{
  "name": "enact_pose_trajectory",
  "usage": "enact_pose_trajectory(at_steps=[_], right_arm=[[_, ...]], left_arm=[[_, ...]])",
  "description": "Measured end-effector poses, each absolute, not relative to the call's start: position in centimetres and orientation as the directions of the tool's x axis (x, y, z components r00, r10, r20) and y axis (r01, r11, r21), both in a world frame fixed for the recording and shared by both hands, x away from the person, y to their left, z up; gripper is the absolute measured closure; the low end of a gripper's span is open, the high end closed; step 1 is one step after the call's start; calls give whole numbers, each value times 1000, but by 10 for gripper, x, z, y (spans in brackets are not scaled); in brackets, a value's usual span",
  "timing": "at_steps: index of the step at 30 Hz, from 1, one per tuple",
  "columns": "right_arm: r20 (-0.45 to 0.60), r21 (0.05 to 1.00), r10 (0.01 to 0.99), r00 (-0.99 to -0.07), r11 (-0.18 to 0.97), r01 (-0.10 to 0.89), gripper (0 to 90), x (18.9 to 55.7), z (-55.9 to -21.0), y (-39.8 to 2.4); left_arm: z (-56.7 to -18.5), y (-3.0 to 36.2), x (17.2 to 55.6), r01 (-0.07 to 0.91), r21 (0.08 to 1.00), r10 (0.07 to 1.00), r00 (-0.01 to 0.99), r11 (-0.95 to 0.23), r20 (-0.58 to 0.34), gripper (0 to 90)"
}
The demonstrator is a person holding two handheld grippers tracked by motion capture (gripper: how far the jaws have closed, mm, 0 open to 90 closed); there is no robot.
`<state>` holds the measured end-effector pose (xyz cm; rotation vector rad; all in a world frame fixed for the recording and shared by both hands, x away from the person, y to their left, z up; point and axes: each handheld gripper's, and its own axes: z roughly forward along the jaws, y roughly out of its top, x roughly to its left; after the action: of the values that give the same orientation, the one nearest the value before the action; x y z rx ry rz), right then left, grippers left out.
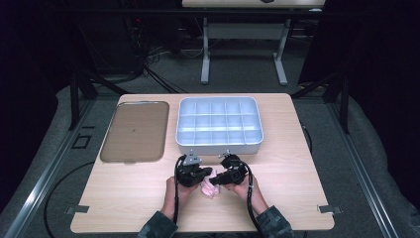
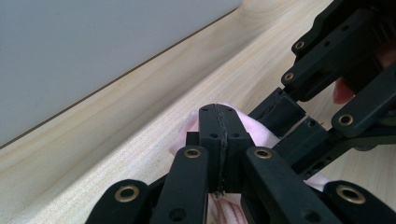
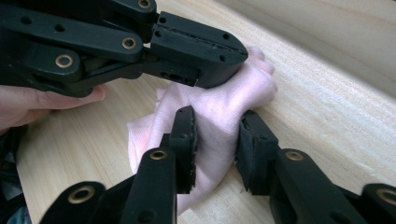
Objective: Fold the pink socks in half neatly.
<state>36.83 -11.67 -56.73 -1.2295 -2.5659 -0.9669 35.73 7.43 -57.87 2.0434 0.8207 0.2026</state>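
Observation:
A small pink cloth point(image 1: 208, 187) lies bunched on the wooden table point(image 1: 297, 188) near its front edge, between my two grippers. My left gripper point(image 1: 203, 174) comes in from the left. In the left gripper view its jaws point(image 2: 218, 112) are pressed together on a fold of the cloth point(image 2: 264, 133). My right gripper point(image 1: 218, 180) comes in from the right and faces the left one. In the right gripper view its jaws point(image 3: 218, 113) stand either side of the cloth's bunched middle point(image 3: 252, 79) with their pads against it. The left gripper point(image 3: 231, 49) pinches the cloth's top just beyond them.
A grey tray point(image 1: 219, 147) divided into several compartments stands just behind the grippers; its front wall point(image 2: 93, 46) is close to the left gripper. A flat brown tray point(image 1: 134, 131) lies at the back left. Bare table runs left and right of the hands.

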Motion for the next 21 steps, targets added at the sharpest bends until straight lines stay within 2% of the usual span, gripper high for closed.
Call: enact_pose_trajectory(at_steps=[4,6,7,10,21], right_arm=[[382,504,644,-663,456,733,741,368,-568,-118],[379,513,639,-669,457,727,749,368,-568,-118],[367,516,640,-675,464,720,756,367,-567,-118],[359,520,638,-681,469,714,765,366,-567,-117],[347,527,640,-686,472,707,767,365,-566,-116]], left_arm=[[-578,75,357,474,797,623,765,-375,-163,896],[-575,75,356,459,801,634,762,-384,-132,871],[-575,75,356,459,804,642,755,-377,-131,805],[-572,78,356,464,810,657,742,-358,-135,696],[-559,105,346,486,806,763,643,-338,-67,341]])
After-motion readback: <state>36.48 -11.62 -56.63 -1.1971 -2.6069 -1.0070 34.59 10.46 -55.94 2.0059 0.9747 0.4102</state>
